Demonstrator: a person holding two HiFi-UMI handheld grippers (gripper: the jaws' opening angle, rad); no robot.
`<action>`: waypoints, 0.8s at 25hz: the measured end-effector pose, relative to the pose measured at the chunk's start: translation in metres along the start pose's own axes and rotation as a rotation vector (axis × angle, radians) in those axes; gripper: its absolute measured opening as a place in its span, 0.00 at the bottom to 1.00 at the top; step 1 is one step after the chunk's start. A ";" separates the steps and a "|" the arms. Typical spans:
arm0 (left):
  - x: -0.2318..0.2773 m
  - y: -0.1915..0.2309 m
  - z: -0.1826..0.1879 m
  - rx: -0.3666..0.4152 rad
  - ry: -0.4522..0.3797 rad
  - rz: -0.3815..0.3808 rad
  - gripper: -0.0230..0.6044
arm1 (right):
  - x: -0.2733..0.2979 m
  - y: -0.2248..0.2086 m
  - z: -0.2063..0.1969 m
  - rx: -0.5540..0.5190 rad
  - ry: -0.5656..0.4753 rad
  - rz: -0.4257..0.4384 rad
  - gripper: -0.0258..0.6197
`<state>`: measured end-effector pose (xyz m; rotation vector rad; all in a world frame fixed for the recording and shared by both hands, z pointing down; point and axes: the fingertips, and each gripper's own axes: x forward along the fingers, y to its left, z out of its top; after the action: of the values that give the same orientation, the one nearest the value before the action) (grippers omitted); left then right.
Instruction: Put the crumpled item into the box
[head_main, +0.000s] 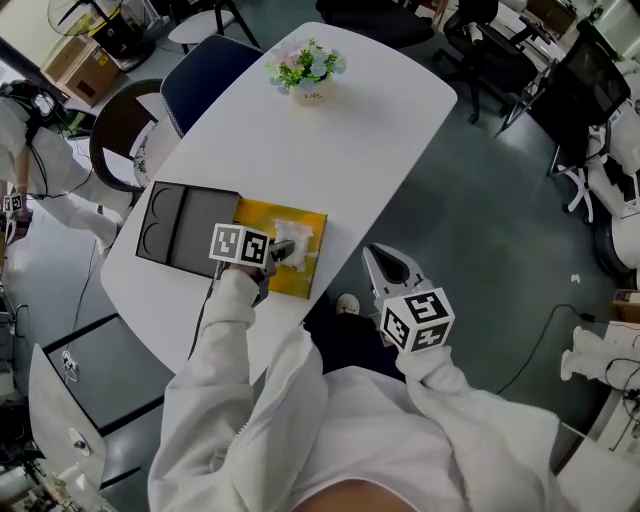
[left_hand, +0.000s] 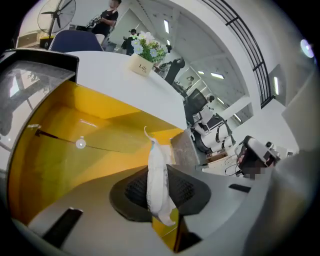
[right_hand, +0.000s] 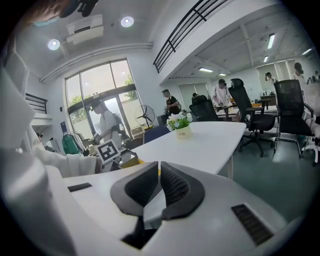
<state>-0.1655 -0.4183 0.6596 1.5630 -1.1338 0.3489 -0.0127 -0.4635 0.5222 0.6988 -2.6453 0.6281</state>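
Observation:
The crumpled item is a white wad of paper or plastic, over the open yellow box near the table's front edge. My left gripper reaches over the box and is shut on the wad. In the left gripper view the crumpled item stands pinched between the two dark pads, with the yellow box floor right behind it. My right gripper hangs off the table's edge to the right, over the floor. In its own view the right gripper is shut with nothing in it.
A black lid or tray lies against the box's left side. A small pot of flowers stands at the far end of the white table. A blue chair is tucked in at the far left. Office chairs and people fill the background.

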 end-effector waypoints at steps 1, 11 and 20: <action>0.002 0.001 -0.001 0.021 0.019 0.016 0.16 | 0.000 0.001 0.000 0.000 0.000 -0.002 0.10; -0.001 0.011 0.008 0.353 0.045 0.307 0.36 | -0.001 -0.001 -0.003 0.015 -0.002 -0.022 0.10; -0.026 -0.008 0.015 0.470 -0.010 0.377 0.56 | -0.003 -0.011 0.000 0.032 -0.018 -0.043 0.10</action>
<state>-0.1770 -0.4194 0.6304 1.7435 -1.4259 0.9138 -0.0047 -0.4705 0.5247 0.7714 -2.6350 0.6560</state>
